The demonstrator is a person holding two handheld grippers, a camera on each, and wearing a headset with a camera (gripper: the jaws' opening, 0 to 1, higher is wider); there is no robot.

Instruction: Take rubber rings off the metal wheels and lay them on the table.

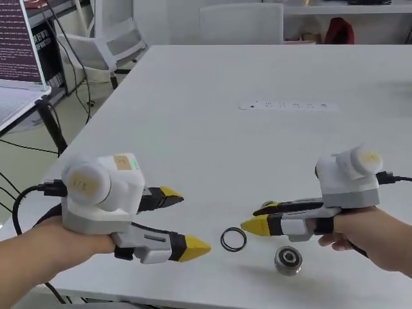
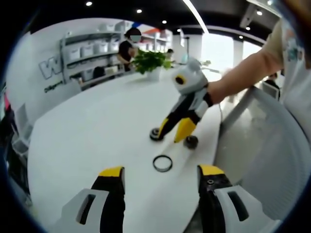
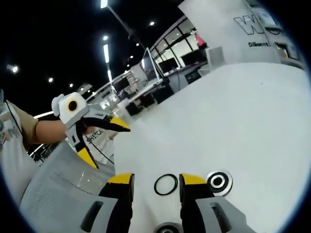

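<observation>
A black rubber ring point(image 1: 233, 239) lies flat on the white table point(image 1: 257, 141), between my two grippers. A metal wheel point(image 1: 288, 260) sits just right of it, below my right gripper point(image 1: 259, 216), which is open and holds nothing. My left gripper point(image 1: 182, 222) is open too, left of the ring. In the left gripper view the ring point(image 2: 162, 163) lies ahead of the open jaws, and two wheels point(image 2: 155, 134) point(image 2: 190, 141) flank the right gripper point(image 2: 171, 133). The right gripper view has the ring point(image 3: 165, 184) between its jaws, one wheel point(image 3: 218, 181) to the right and another wheel point(image 3: 167, 228) at the bottom.
A white power strip point(image 1: 288, 105) lies farther back on the table. The table's near edge runs just under both hands. A laptop point(image 1: 16, 96) and chairs point(image 1: 106, 38) stand off to the left. A potted plant point(image 2: 148, 60) stands at the table's far end.
</observation>
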